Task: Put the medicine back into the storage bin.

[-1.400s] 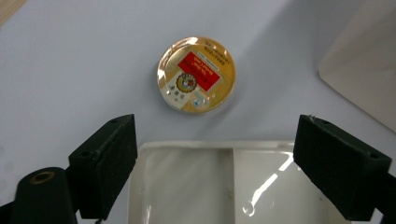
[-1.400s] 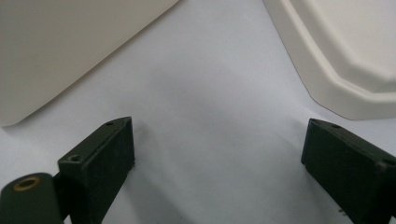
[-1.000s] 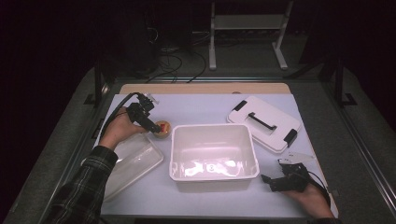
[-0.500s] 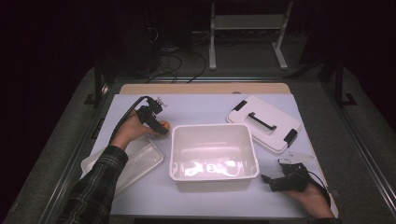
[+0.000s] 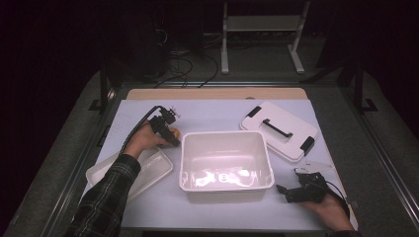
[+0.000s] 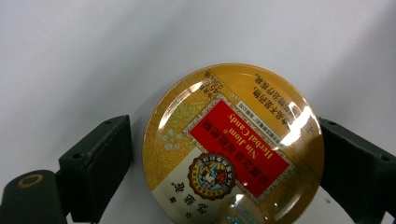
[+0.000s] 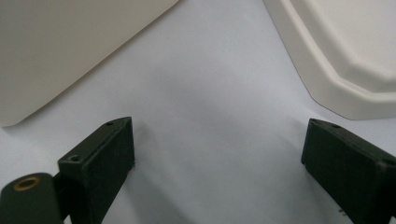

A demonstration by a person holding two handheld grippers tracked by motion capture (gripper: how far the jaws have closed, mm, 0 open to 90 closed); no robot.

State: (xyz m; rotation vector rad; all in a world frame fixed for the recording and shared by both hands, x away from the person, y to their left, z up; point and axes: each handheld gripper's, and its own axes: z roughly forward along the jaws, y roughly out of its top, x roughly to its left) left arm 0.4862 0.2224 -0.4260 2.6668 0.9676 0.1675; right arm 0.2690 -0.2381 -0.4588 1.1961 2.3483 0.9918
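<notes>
The left gripper straddles a round gold Nin Jiom herbal candy tin. One jaw touches the tin's rim and the other stands just off it, so the tin is bracketed but not clearly clamped. It lies flat on the white surface, beside the open white bin, probably its destination. The right gripper rests spread wide and empty near the bin's other side, probably waiting.

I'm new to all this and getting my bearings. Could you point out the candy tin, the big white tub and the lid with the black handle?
Candy tin (image 6: 233, 144): left gripper view, its red label.
White tub (image 5: 226, 136): high view, far rim.
Lid (image 5: 291, 126): high view, white top beside its handle.
</notes>
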